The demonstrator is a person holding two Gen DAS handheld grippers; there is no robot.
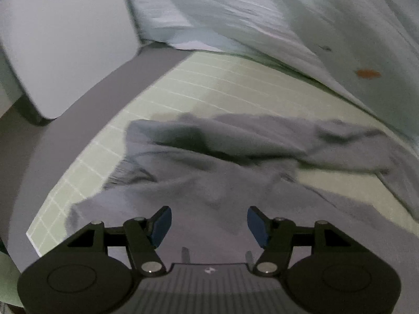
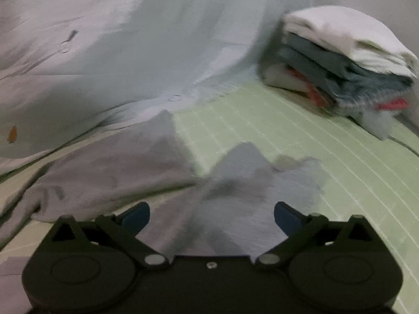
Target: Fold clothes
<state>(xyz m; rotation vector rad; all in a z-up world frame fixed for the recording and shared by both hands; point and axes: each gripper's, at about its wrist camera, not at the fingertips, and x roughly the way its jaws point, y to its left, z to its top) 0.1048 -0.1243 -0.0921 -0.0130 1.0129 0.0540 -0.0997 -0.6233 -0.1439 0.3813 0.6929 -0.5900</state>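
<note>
A grey garment (image 1: 222,167) lies crumpled on a pale green mat with white grid lines (image 1: 204,89). In the left wrist view my left gripper (image 1: 209,222) hovers over its near part, blue pads apart, nothing pinched between them. The right wrist view shows the same grey garment (image 2: 117,167) spread left and toward the middle, with a rumpled fold just beyond my right gripper (image 2: 212,216). Its jaws stand wide and the cloth lies below them, not gripped. Both views are blurred.
A pile of folded clothes (image 2: 340,62), white on top with grey and red below, sits at the far right of the green mat (image 2: 327,157). A pale bedsheet or quilt (image 2: 117,52) bunches along the far side. A white board (image 1: 60,44) stands at the left.
</note>
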